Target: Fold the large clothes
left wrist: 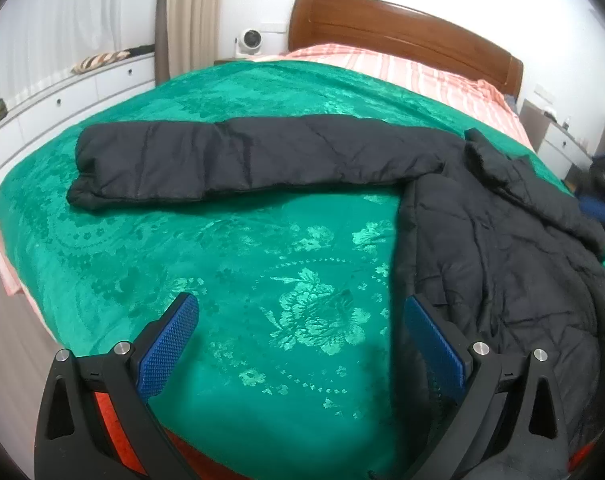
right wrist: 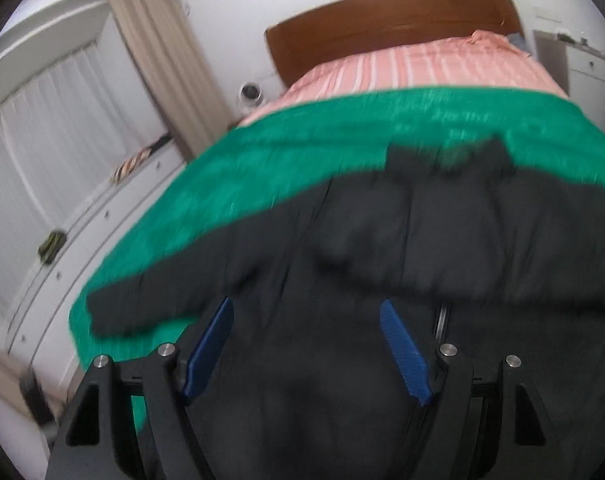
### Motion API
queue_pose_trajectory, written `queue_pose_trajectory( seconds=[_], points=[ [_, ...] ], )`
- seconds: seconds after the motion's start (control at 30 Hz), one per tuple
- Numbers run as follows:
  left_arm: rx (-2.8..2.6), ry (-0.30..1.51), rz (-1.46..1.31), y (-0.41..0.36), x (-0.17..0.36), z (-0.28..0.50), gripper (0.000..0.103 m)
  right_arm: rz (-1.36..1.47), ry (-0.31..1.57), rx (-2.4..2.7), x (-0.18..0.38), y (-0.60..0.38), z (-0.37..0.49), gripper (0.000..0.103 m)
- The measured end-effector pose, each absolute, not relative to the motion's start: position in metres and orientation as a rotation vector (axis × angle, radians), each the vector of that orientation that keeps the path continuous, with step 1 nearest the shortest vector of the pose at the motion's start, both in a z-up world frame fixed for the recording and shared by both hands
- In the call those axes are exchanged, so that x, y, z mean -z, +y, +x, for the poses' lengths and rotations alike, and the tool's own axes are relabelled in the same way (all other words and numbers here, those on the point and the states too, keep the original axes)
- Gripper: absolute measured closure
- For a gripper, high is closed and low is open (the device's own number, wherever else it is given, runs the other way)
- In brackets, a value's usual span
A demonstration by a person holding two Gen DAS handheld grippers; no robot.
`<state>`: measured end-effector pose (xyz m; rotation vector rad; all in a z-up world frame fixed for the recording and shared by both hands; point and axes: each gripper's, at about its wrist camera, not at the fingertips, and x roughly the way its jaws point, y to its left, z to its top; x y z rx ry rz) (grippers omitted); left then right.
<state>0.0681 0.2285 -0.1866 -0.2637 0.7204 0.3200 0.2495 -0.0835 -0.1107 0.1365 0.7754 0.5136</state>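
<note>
A black puffer jacket (left wrist: 482, 232) is lying spread on the green floral blanket (left wrist: 262, 280) that is covering the bed, with the wooden headboard (left wrist: 402, 36) and a pink striped sheet (left wrist: 402, 76) showing beyond it. One sleeve (left wrist: 238, 160) is stretching straight out sideways across the blanket, away from the body of the coat, its cuff lying flat.

The left claw (left wrist: 302, 320) is hovering over bare blanket just beside the jacket's side edge, its blue pads spread wide and gripping nothing. The right claw (right wrist: 306, 340) is hanging above the jacket's body near the front zip (right wrist: 442, 320), its pads also released with nothing between them; that view is smeared, so the finer folds are hard to read.

The coat is looking padded and light for its bulk, soft and springy, so I would expect it to puff back up after each fold and slide a little on its slick shell. Pinching a thin, firm part seems wisest: the cuff end of the outstretched sleeve, or a seamed edge such as the hem or collar (left wrist: 490, 160), not the thick quilting.
</note>
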Motion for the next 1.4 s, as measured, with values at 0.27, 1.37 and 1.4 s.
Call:
queue_pose_trajectory(
  seconds=[0.27, 1.37, 1.4],
  points=[
    [-0.338, 0.720, -0.275, 0.229, 0.187, 0.067, 0.001, -0.084, 0.654, -0.498, 0.110, -0.141, 0.112, 0.021],
    [-0.433, 0.784, -0.261, 0.232, 0.204, 0.079, 0.001, -0.156, 0.499, -0.390, 0.141, -0.183, 0.043, 0.014],
    [-0.433, 0.784, -0.260, 0.232, 0.204, 0.079, 0.001, -0.155, 0.502, -0.390, 0.141, -0.183, 0.043, 0.014]
  ],
)
